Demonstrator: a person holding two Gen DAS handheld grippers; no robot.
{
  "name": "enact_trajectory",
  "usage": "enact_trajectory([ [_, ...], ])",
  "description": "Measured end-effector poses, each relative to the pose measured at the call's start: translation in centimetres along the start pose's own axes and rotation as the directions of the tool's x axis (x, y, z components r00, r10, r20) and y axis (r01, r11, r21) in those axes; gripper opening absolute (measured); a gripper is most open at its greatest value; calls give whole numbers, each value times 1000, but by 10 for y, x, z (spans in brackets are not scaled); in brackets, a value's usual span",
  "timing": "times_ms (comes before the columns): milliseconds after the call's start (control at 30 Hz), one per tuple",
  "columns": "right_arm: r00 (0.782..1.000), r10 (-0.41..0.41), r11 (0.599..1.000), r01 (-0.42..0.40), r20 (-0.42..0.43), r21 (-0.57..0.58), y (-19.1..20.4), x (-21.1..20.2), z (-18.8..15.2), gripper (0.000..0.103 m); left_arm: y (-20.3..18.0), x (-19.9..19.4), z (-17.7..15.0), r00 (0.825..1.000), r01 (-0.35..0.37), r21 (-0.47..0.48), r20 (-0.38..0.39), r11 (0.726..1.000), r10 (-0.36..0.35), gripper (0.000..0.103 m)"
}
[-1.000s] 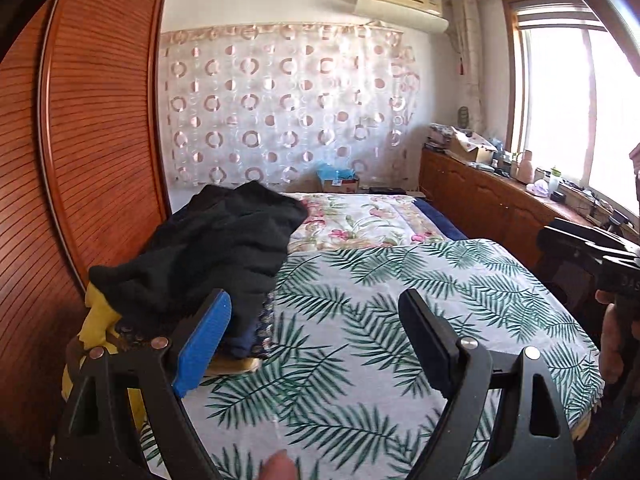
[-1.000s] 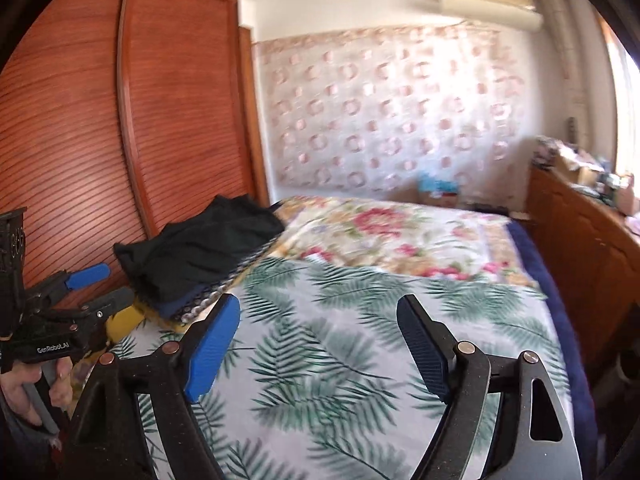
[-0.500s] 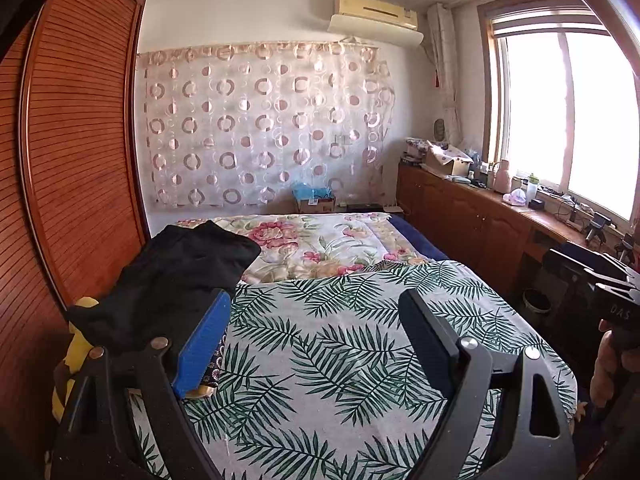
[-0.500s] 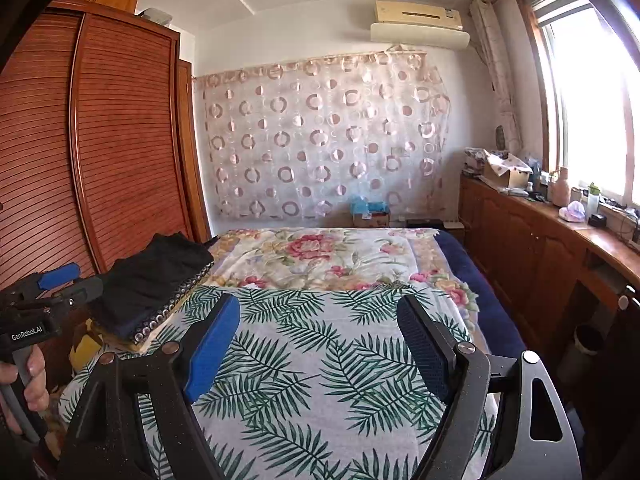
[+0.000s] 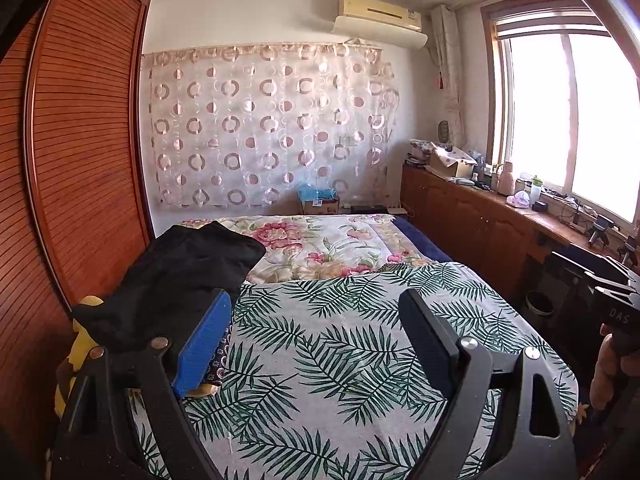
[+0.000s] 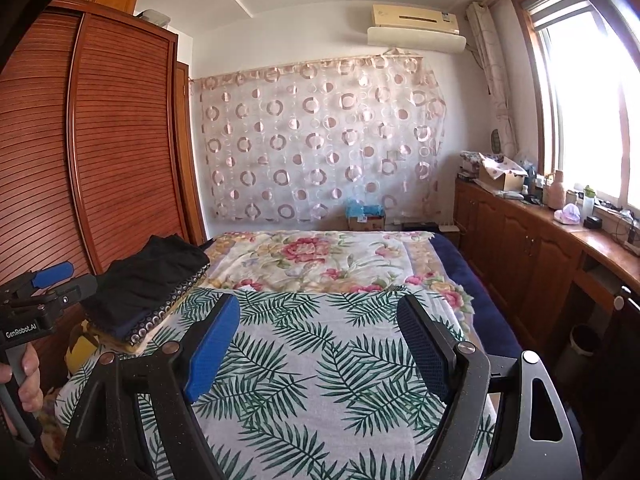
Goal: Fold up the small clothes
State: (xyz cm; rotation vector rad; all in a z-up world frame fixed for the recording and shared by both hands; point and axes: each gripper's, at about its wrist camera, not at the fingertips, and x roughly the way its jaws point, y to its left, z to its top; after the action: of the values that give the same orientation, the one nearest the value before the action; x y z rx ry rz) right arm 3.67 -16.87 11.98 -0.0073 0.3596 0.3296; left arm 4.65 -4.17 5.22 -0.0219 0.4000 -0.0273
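Nearest, at the bottom of the left wrist view: left tongs (image 5: 316,332) gaping wide, gripping nothing, hanging over the leaf-print sheet (image 5: 340,360). Same at the bottom of the right wrist view: right tongs (image 6: 320,344) spread wide and gripping nothing, only sheet showing between the blue pads.

A little farther, at the middle left: pile of clothes (image 6: 144,284) sitting on the bed's left edge, black piece on top, dotted dark piece and a yellow bit peeking out below. Lying just beside the wooden wardrobe (image 6: 120,140), apart from both tongs.

Maybe going wrong next:
- Pinching only the top black piece too deep and dragging two layers along, spoiling the neat stack.
- Bumping the pile sideways and tipping it off the bed edge toward the wardrobe.
- Catching the leaf-print sheet with the cloth and pulling it up too.
- Knocking both tongs together, being close side by side.

Farther back: flower blanket (image 6: 312,256), then the ring-pattern curtain (image 6: 320,140) at the top middle.
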Motion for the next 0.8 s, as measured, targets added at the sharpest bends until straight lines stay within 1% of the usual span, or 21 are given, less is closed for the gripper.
enact_trajectory([
  [800,1000,-1,1000,1,4,1,-10,-3,1,82,1,-9,2,1000,-21,4,14,1000,21,86],
])
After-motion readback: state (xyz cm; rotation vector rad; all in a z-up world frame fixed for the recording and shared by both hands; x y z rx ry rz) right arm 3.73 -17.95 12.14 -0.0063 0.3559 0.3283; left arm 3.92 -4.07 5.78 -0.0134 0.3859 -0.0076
